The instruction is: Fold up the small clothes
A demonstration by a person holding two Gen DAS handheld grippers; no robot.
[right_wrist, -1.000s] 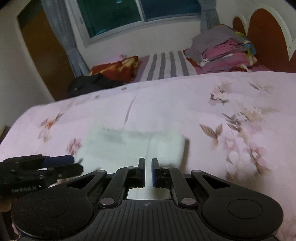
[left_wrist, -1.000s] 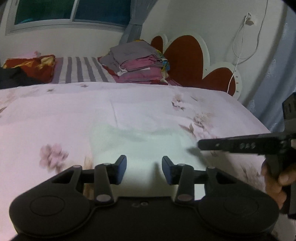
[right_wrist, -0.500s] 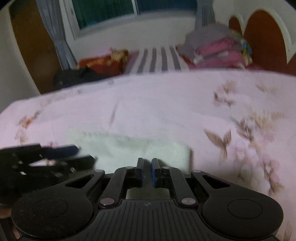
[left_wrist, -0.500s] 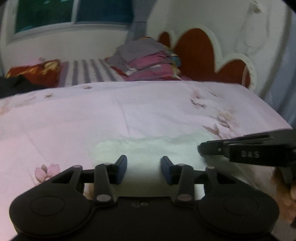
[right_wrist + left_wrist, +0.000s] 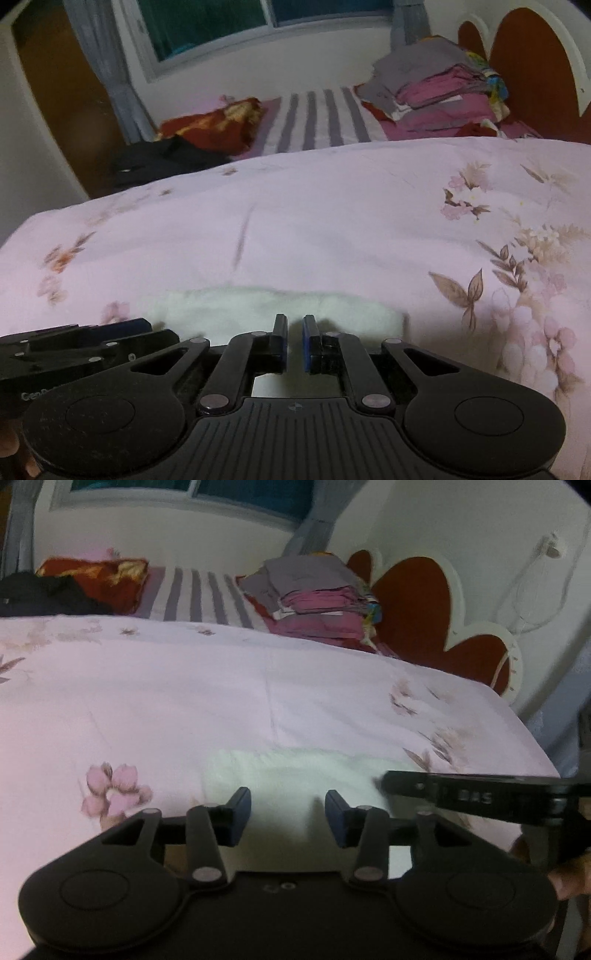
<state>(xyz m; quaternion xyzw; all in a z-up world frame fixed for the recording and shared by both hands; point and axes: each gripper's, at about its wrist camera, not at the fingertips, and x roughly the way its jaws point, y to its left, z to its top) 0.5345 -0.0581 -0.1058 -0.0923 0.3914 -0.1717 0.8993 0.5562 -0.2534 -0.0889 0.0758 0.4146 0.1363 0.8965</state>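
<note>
A pale white-green small cloth lies flat on the pink floral bedspread, close in front of both grippers; it also shows in the right wrist view. My left gripper is open and empty, low over the cloth's near edge. My right gripper has its jaws nearly together with a thin gap, nothing visibly between them, at the cloth's near edge. The right gripper shows side-on in the left wrist view, and the left one in the right wrist view.
A stack of folded grey and pink clothes sits at the head of the bed beside a red headboard. A striped pillow, a red pillow and a black garment lie at the far left.
Both grippers have dropped lower and closer to the cloth's near edge. The cloth now looks shorter front to back. The jaws stand as before.
</note>
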